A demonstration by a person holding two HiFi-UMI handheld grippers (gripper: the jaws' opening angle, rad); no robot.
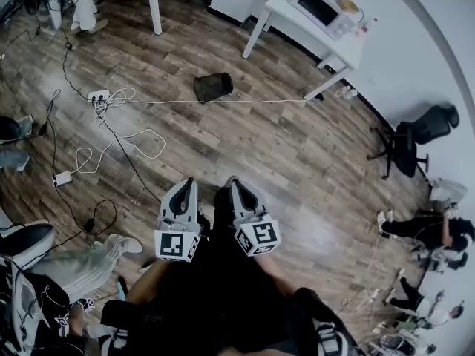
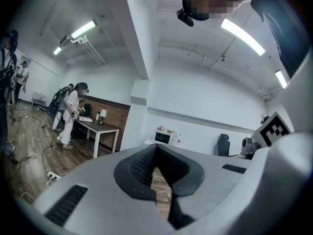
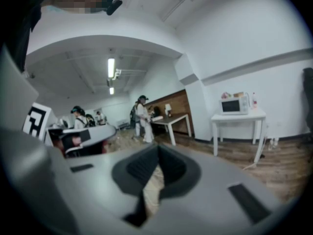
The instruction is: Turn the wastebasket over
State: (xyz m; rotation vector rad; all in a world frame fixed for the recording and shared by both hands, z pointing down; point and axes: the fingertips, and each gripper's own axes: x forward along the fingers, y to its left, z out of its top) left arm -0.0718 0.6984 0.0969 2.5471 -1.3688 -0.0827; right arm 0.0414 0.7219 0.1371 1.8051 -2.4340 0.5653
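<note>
The wastebasket (image 1: 214,87), a black mesh bin, lies on its side on the wood floor far ahead in the head view. Both grippers are held close to the body, well short of it. My left gripper (image 1: 187,186) and my right gripper (image 1: 234,185) sit side by side, jaws together, with nothing between them. In the left gripper view the left gripper (image 2: 155,152) points level across the room with its dark pads meeting. The right gripper (image 3: 157,152) looks the same in the right gripper view, tilted slightly down. Neither gripper view shows the basket.
A white cord (image 1: 245,101) runs across the floor just past the basket. A power strip with tangled cables (image 1: 99,96) lies to its left. A white table with a microwave (image 1: 319,6) stands at the back right, and a black office chair (image 1: 415,136) at the right. People sit at both sides.
</note>
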